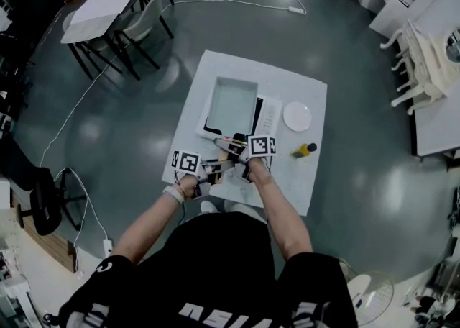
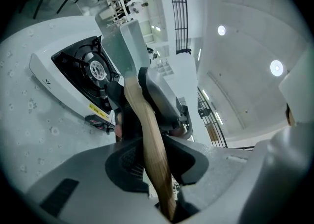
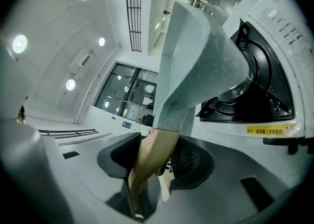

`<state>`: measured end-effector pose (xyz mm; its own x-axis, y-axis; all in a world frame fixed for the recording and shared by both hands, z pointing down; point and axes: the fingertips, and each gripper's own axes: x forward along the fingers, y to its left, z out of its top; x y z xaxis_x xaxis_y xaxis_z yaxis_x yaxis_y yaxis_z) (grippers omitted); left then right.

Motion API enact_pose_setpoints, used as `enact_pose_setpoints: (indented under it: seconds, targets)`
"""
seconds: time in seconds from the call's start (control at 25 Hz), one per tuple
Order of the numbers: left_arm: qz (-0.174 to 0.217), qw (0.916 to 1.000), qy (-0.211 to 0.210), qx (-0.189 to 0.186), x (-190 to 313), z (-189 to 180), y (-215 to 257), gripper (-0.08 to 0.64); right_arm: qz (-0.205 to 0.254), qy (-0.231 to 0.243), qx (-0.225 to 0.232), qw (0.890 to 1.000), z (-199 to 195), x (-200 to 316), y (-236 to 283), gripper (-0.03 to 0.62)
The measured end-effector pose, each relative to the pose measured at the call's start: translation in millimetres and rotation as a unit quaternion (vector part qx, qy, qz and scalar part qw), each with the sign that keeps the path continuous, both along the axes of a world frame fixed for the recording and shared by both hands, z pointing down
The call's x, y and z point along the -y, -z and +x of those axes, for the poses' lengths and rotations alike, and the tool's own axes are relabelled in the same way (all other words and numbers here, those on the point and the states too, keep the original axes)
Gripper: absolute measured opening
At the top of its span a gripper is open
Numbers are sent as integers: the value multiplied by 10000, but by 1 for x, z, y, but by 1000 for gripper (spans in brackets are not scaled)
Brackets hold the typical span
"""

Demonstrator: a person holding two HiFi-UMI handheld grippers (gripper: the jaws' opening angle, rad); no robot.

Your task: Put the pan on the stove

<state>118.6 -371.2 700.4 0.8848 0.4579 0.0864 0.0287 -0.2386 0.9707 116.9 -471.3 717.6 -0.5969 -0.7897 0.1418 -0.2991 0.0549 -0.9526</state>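
**Mia:** Where is the pan (image 1: 231,100)?

**Ben:** In the middle of the head view, right over the stove (image 1: 258,112). It hides most of the black top.

**Mia:** Who holds it?

**Ben:** Both grippers. The left gripper (image 1: 208,170) and the right gripper (image 1: 243,155) each squeeze the wooden handle (image 2: 147,129). The right one sits higher in the frame, so it is nearer the pan.

**Mia:** Which way does the handle go?

**Ben:** From the grippers low in the middle, up to the pan. The pan is straight ahead of both grippers.

**Mia:** Is the pan down on the stove?

**Ben:** From the head view I can't tell. The right gripper view helps. There the pan fills the upper middle, tipped, and the round burner (image 3: 245,90) shows at the right, under it. I think the pan is up in the air, and the next move is down.

**Mia:** And the left gripper view?

**Ben:** It shows the burner at the upper left, beside the pan's edge.
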Motion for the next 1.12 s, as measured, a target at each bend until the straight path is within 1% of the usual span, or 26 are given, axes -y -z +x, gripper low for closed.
enact_pose_setpoints:
  seconds: [0.04, 0.16, 0.24, 0.32, 0.4, 0.52, 0.6, 0.8, 0.84, 0.96, 1.0, 1.08, 1.12]
  targets:
    - [-41, 10000, -3, 11, 1, 2, -2, 78, -6, -6, -2, 10000, 2, 1, -3, 173]
    - [300, 9993, -43, 233, 9, 4, -17, 78, -134, -35, -16, 9999, 7, 3, -14, 173]
    - [268, 9991, -50, 325, 11, 6, -24, 78, -136, -19, 17, 9999, 8, 5, -19, 173]
    - [183, 9991, -58, 370, 11, 9, -29, 78, 55, 52, 99, 9999, 8, 9, -19, 175]
    - [126, 9992, -77, 380, 10, 13, -34, 77, 303, 116, 283, 9991, 6, 12, -17, 175]
    - [87, 9987, -61, 502, 11, 13, -44, 77, -169, 7, 151, 9997, 12, 8, -43, 175]
    - [71, 9984, -59, 552, 12, 14, -50, 77, -282, -18, 118, 9995, 14, 7, -50, 175]
    - [69, 9974, -83, 709, 17, 19, -61, 77, -442, -78, 217, 9988, 20, 11, -63, 175]
    - [46, 9973, -83, 732, 18, 21, -63, 77, -384, -68, 209, 9990, 21, 13, -64, 175]
    - [43, 9968, -75, 799, 20, 23, -67, 77, 160, 60, 306, 9994, 21, 22, -55, 175]
    - [55, 9968, -78, 790, 20, 25, -66, 77, 81, 43, 328, 9994, 23, 22, -59, 175]
    - [57, 9965, -70, 826, 20, 27, -69, 77, -301, -33, 327, 9990, 27, 16, -70, 175]
    - [55, 9962, -58, 868, 19, 27, -72, 77, -419, -52, 275, 9987, 29, 14, -75, 175]
